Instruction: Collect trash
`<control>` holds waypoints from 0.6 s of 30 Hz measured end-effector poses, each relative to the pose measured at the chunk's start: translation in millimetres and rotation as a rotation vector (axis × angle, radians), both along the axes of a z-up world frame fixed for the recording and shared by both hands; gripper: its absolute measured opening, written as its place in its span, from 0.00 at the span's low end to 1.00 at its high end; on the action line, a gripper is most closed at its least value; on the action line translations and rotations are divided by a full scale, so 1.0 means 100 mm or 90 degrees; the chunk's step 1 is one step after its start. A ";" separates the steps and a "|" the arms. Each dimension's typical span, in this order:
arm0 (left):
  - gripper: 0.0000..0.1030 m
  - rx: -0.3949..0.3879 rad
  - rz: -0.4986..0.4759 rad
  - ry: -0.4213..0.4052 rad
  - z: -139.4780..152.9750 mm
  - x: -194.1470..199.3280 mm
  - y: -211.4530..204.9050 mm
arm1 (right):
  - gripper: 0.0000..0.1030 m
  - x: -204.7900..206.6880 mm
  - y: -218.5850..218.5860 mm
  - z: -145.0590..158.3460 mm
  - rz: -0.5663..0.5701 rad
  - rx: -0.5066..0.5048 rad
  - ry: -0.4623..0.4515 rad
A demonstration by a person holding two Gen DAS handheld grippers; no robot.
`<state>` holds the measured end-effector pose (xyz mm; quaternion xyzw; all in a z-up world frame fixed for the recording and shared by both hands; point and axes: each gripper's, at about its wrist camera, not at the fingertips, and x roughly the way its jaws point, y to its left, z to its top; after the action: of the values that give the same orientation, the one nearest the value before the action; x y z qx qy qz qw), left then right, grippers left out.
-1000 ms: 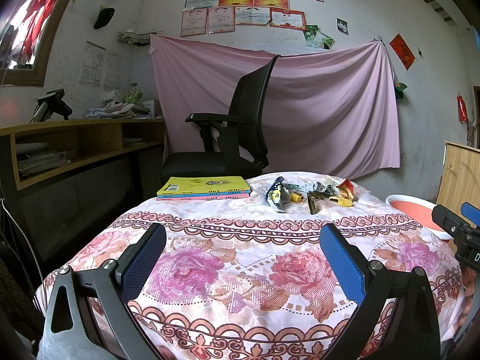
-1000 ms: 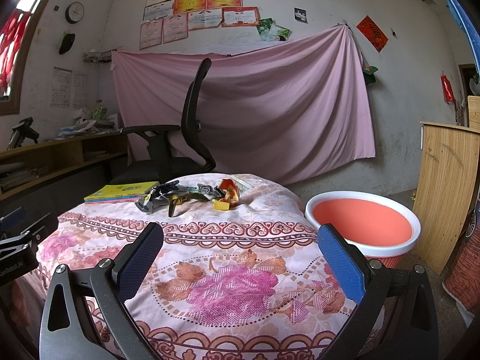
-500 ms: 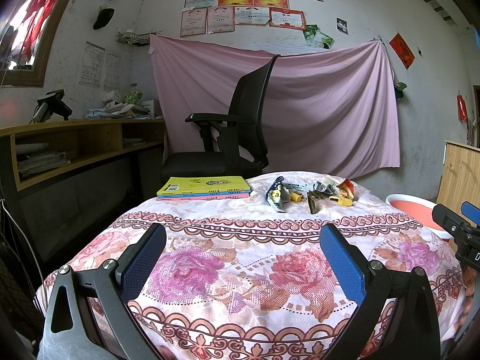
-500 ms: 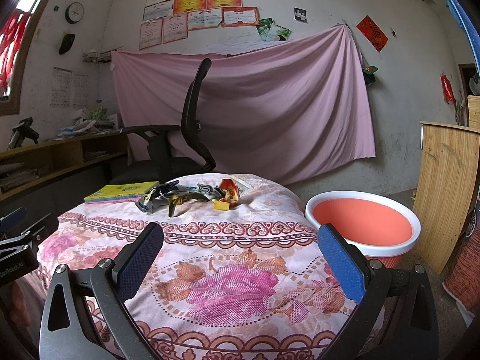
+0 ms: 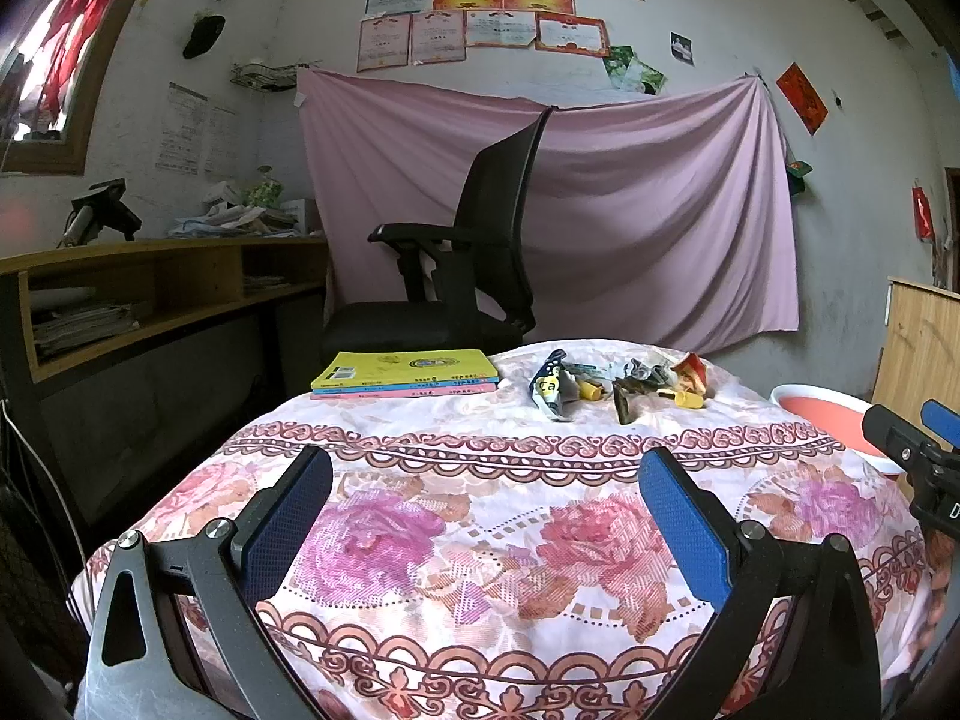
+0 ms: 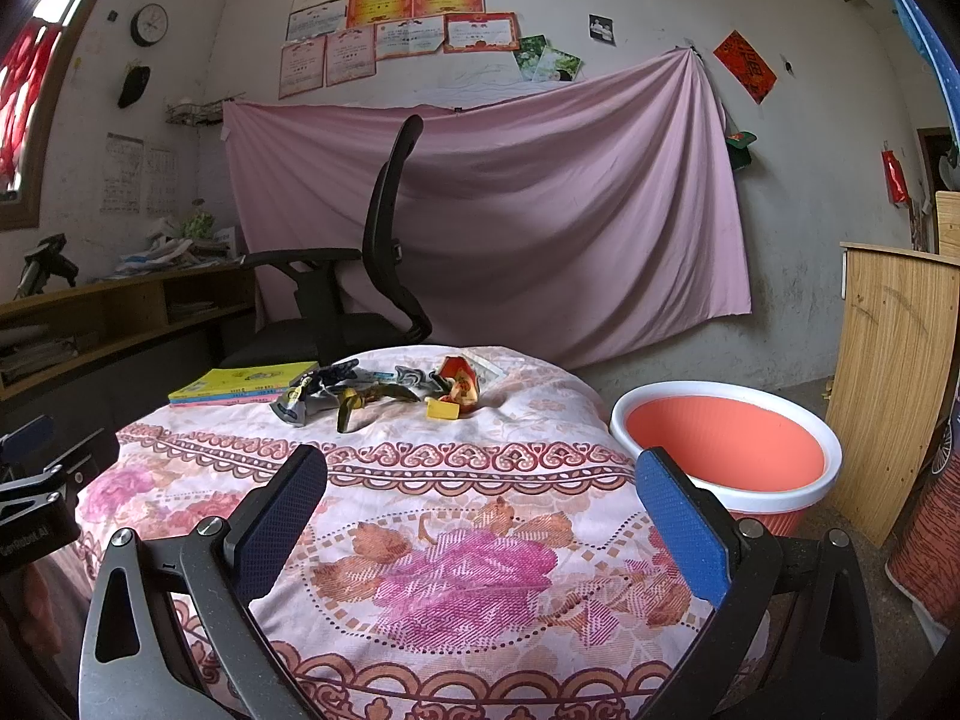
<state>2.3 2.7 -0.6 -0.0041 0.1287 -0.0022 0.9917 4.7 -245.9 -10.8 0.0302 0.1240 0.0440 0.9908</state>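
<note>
Both grippers hover above the near edge of the table draped in a pink floral cloth [image 5: 480, 516], fingers spread wide and holding nothing. The left gripper [image 5: 483, 525] and right gripper [image 6: 480, 516] both point toward the far edge, where the trash lies: a loose cluster of crumpled wrappers and small yellow pieces [image 6: 384, 393], straight ahead of the fingers and well apart from them. The cluster's long axis runs parallel to the far edge. A stack of flat books with a yellow cover [image 5: 408, 373] sits just beside its left end. The orange plastic basin with a white rim [image 6: 726, 444] stands off the table's right edge; the right gripper appears nearer both basin and cluster.
</note>
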 end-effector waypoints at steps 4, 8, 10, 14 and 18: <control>0.97 0.000 0.000 0.000 0.00 0.00 0.00 | 1.00 0.00 0.00 0.00 0.000 0.000 0.000; 0.97 0.000 0.000 0.002 0.00 0.01 0.00 | 1.00 0.01 0.00 0.01 0.002 0.000 0.003; 0.97 0.000 0.000 0.005 -0.02 0.01 0.00 | 1.00 0.01 0.00 0.01 0.001 0.000 0.003; 0.97 -0.010 0.002 0.009 -0.02 0.06 -0.02 | 1.00 0.04 0.02 -0.03 0.004 0.003 0.001; 0.97 -0.019 0.011 0.004 0.02 0.12 0.02 | 1.00 0.11 0.03 -0.02 0.007 0.005 0.009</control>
<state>14.4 4.6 1.6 -0.0197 0.1320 0.0043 0.9910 15.2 -243.0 -12.5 0.0337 0.1307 0.0498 0.9896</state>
